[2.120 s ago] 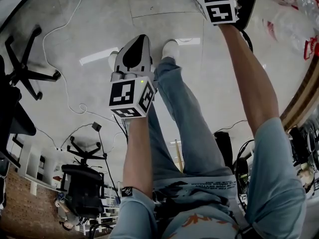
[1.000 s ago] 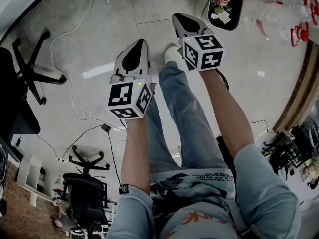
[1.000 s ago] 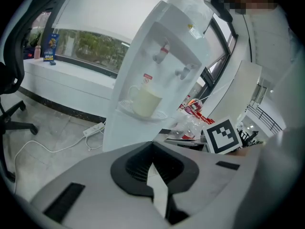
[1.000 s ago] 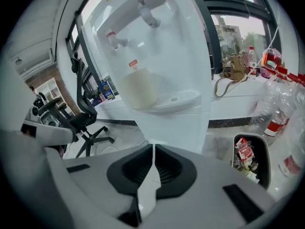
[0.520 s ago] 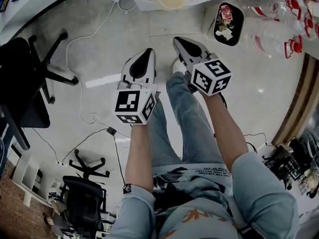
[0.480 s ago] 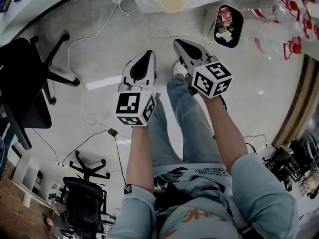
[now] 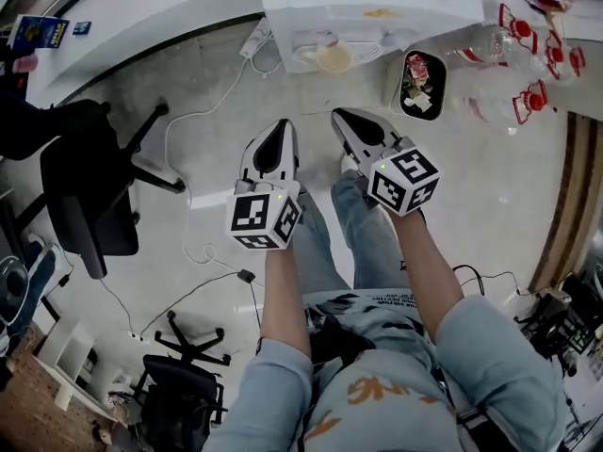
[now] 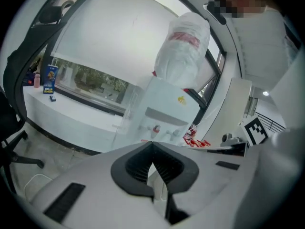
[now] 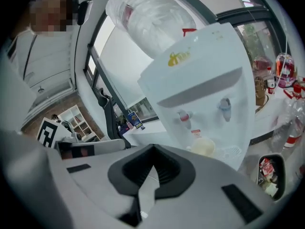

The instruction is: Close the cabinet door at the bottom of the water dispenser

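Note:
The white water dispenser (image 7: 377, 8) stands on the floor ahead of me, with a big bottle (image 9: 152, 18) upside down on top. Its red and blue taps (image 9: 183, 116) and a yellow cup (image 7: 332, 57) on the drip tray show. The bottom cabinet door is hidden in every view. My left gripper (image 7: 275, 130) and right gripper (image 7: 341, 117) hang side by side in the air, short of the dispenser and pointing at it. Both are shut with nothing between the jaws. In the gripper views the tips of the left gripper (image 8: 152, 144) and right gripper (image 9: 152, 149) meet.
A small bin (image 7: 421, 83) with rubbish stands right of the dispenser. Beyond it lie empty water bottles (image 7: 513, 73). A black office chair (image 7: 89, 186) is at the left, and a cable (image 7: 203, 243) runs over the floor from a power strip (image 7: 254, 38).
Both grippers have risen and the view has lifted, so the dispenser has come into sight. The right gripper drew back from the upper right to beside the left one.

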The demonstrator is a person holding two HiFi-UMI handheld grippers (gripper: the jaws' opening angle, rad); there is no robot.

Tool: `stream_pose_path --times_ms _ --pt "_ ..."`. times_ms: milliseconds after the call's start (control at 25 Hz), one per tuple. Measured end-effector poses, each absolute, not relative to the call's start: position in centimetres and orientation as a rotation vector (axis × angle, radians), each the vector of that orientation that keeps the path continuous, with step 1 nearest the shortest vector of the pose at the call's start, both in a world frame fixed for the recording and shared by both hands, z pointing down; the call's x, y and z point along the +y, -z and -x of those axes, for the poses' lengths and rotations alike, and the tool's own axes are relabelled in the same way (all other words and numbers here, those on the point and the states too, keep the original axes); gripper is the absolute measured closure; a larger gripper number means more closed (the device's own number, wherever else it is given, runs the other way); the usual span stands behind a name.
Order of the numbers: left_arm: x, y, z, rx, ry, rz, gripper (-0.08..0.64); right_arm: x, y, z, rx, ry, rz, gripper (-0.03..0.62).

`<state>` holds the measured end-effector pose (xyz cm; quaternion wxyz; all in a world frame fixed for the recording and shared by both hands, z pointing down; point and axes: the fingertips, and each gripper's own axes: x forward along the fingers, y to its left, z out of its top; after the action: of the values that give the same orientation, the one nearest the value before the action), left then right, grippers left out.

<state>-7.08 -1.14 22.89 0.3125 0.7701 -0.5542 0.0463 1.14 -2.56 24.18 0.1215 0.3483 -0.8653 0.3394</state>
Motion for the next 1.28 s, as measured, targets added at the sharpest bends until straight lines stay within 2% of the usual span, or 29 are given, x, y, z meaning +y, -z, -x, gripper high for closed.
stream_pose_path --times_ms 680,1280 --pt "-8.1 0.7 8.9 -1.681 0.045 -2.283 0.538 -9.1 0.1 -0.7 -2.756 -0.535 -1.239 0.566" --pt "-11.3 13.9 9.4 -1.828 0.008 -2.569 0.538 -11.5 13.0 -1.9 -2.758 -0.029 -1.450 0.565"
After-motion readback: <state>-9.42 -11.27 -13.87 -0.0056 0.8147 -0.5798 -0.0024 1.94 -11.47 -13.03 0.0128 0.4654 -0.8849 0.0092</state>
